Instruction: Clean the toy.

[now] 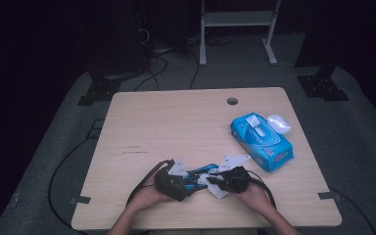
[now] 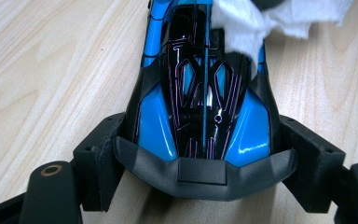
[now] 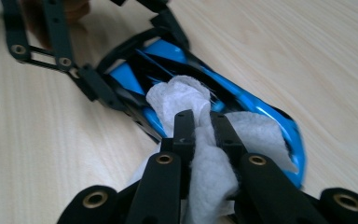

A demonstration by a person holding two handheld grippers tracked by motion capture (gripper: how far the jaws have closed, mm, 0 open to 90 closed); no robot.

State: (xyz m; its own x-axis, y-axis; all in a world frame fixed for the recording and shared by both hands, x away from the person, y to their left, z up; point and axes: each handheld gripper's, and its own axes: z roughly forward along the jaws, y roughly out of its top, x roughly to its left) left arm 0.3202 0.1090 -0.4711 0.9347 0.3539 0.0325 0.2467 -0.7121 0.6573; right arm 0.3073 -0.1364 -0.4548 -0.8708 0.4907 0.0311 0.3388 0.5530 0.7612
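Your left gripper [image 2: 200, 154] grips the blue toy car [image 2: 200, 93] on the table [image 2: 51, 70]. Your right gripper [image 3: 204, 126] pinches a white wipe [image 3: 205, 163] against it. From above, a wipes pack [image 1: 262, 142] sits nearby.

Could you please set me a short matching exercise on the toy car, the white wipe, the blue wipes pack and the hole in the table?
1. toy car body
2. white wipe
3. blue wipes pack
4. hole in the table

a. near the far edge
b. clamped in the left gripper
c. lying at the right side
d. pinched in the right gripper

Pairs: 1-b, 2-d, 3-c, 4-a
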